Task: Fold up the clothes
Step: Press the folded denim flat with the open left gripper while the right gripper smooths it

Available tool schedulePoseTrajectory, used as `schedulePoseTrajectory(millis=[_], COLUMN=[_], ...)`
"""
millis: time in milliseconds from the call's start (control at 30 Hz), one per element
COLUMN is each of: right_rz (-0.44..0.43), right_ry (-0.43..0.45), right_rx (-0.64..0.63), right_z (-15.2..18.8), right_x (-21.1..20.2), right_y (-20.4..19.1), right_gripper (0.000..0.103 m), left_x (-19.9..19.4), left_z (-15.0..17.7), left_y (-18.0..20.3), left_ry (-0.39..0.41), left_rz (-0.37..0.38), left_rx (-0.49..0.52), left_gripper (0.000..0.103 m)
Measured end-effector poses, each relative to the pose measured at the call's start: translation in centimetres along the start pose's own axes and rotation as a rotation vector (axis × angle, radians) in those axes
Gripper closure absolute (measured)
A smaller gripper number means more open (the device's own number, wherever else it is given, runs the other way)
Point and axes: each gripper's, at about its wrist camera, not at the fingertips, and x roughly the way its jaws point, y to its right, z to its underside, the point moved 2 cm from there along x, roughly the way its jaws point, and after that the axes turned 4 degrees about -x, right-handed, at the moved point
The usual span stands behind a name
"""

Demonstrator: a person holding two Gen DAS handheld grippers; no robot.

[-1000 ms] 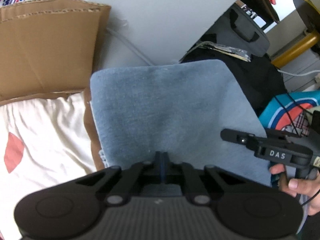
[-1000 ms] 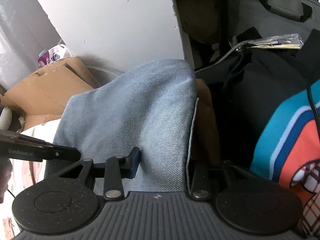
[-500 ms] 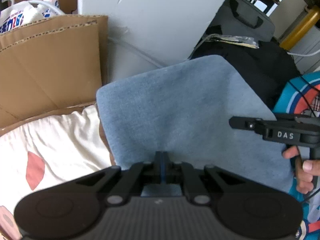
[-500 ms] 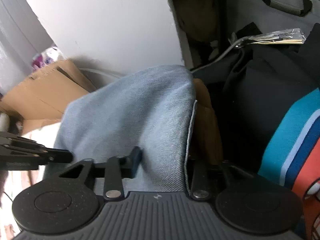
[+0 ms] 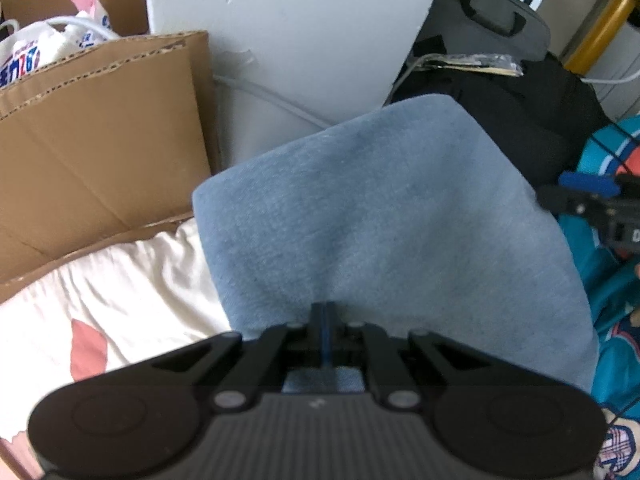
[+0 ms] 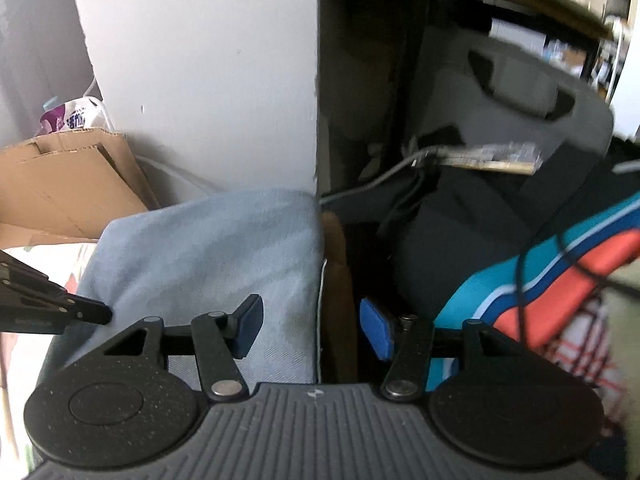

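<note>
Folded denim directly ahead of both grippers, near edge held on left side only.

Left gripper (image 5: 325, 312) clamped on near edge of blue denim garment (image 5: 380, 216); right gripper (image 6: 311, 326) opening, pads astride right hem, not pressing. Long axis running away toward white wall (image 5: 300, 40). Cardboard (image 5: 100, 128) left, black bag (image 6: 460, 232) close right.

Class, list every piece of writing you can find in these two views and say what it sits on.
Plastic bag behind the cardboard: blue print, too blurred to read.
Same bag in the right wrist view: blurred characters, unreadable.
Left gripper body: small pale lettering, too small to read.
Right gripper: a cut-off character, unreadable.
</note>
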Motion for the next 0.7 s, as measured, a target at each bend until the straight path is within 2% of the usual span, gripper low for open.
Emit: schedulePoseTrajectory(millis=[333,567,700], right_rz=[0.055,0.004,0.006], right_ry=[0.124,0.156,0.19], right_rx=[-0.105,-0.049,-0.044], right_z=[-2.4,-2.9,-3.0], right_x=[-3.6,-4.7,-5.2], right_y=[-2.5,-1.9,-2.1], right_gripper=[0.043,0.043,0.043], left_x=[-0.3,-0.4,-0.5], left_z=[0.2,0.2,0.2], left_y=[-1.3,-1.2,-1.2], left_ry=[0.003,0.012,0.012], left_rz=[0.058,0.059,0.061], left_rx=[-0.061,-0.064,-0.066], left_gripper=[0.1,0.1,0.1])
